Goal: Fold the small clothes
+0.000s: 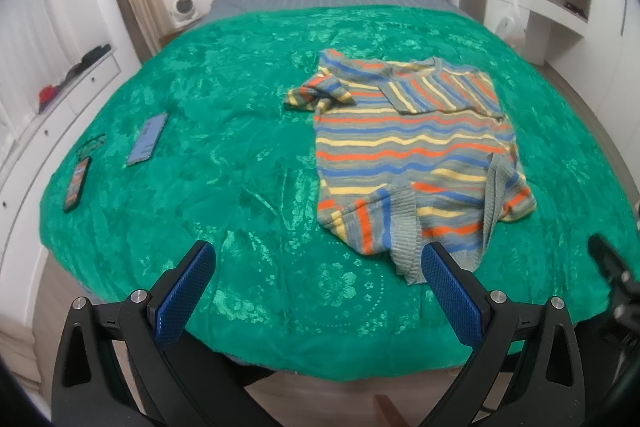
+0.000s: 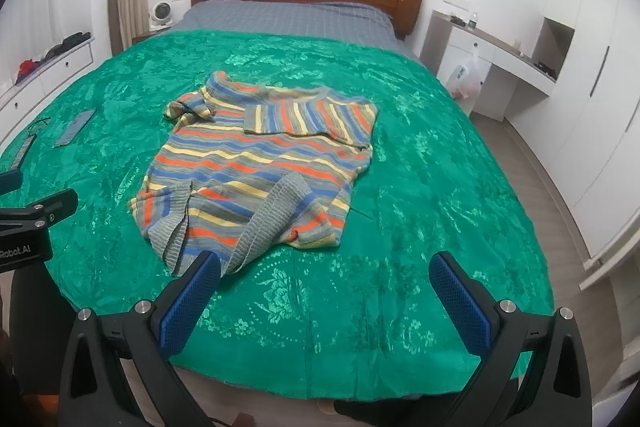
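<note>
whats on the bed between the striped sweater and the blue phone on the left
Nothing: in the left wrist view only bare green bedspread lies between the striped sweater and the blue phone.

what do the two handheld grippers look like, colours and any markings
Both match: the left gripper and right gripper each have two black arms with triangular cut-outs and round silver bolts at the joints. Their fingers carry blue pads with a fine mesh-like texture. In the right wrist view the other unit's black body bears white lettering reading "Robot.AI", cut off at the frame edge. No sleeves or cables are clear.
</note>
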A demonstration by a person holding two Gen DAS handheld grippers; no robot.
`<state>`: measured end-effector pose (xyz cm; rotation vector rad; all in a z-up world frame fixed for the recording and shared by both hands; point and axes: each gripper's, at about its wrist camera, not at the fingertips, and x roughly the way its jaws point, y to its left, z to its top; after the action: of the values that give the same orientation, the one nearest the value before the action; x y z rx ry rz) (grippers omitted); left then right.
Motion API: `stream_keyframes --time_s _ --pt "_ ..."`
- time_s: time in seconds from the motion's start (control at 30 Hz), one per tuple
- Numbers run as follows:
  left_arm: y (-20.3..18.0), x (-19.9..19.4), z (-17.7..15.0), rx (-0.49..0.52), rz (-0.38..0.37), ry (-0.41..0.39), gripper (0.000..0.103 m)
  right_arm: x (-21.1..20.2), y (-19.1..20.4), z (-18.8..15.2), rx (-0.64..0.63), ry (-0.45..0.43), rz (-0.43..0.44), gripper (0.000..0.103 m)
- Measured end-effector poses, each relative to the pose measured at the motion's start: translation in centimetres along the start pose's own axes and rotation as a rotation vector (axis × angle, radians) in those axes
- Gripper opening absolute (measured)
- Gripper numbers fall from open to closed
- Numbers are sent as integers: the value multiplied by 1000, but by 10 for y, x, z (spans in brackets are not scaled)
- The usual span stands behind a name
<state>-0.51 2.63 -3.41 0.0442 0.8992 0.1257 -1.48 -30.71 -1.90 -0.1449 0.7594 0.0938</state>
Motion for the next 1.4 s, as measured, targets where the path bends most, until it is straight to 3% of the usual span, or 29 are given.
stream_keyframes --time_s 0.13,0.23,0.27,0.33,0.4,0.47,0.5,0.53,0.57,0.63,0.8,0.9,1.07,1.1,1.17,1.2,1.23,1.27,1.33,1.37,1.4 --pt "14 42 -7 15 -68 76 103 32 -19 -3 -11 -4 108 103" --pt "18 77 -7 -10 -150 139 102 100 -23 -6 -7 260 222 103" --pt "15 85 -5 -18 -168 153 102 111 -22 -2 13 279 247 103" --pt "1 99 2 -1 -200 153 102 122 -18 15 46 226 268 103" --pt "-21 113 6 66 -159 141 99 143 -3 38 53 208 257 103" --pt "-36 126 6 130 -126 150 66 171 11 50 25 248 238 98" --pt "-39 132 4 147 -132 169 19 187 17 51 17 285 239 85" --pt "-39 135 2 145 -168 190 5 202 18 49 23 335 253 28" --pt "-34 132 1 129 -201 182 3 211 13 45 50 385 270 10" --pt "-16 113 -5 101 -240 124 3 198 -3 35 105 353 298 9" --pt "24 75 -27 68 -309 115 1 126 -44 1 126 283 300 8" --pt "44 74 -53 48 -287 188 1 97 -61 -32 155 291 283 8" --pt "70 97 -81 -11 -214 291 4 112 -71 -83 242 396 269 8" --pt "77 98 -80 -41 -224 292 11 117 -72 -88 254 413 269 9" --pt "87 94 -74 -91 -256 253 43 118 -76 -97 276 446 288 15" --pt "88 93 -69 -103 -261 230 75 114 -82 -98 288 446 298 20" --pt "88 92 -64 -112 -266 194 89 108 -87 -97 300 431 305 33" --pt "85 93 -60 -109 -270 168 89 105 -91 -98 308 418 306 49" --pt "70 109 -51 -62 -280 189 88 100 -103 -90 340 365 326 62" --pt "62 120 -48 -41 -283 209 86 101 -106 -87 349 355 335 62" --pt "52 132 -47 -19 -284 232 75 107 -110 -84 363 347 346 62"
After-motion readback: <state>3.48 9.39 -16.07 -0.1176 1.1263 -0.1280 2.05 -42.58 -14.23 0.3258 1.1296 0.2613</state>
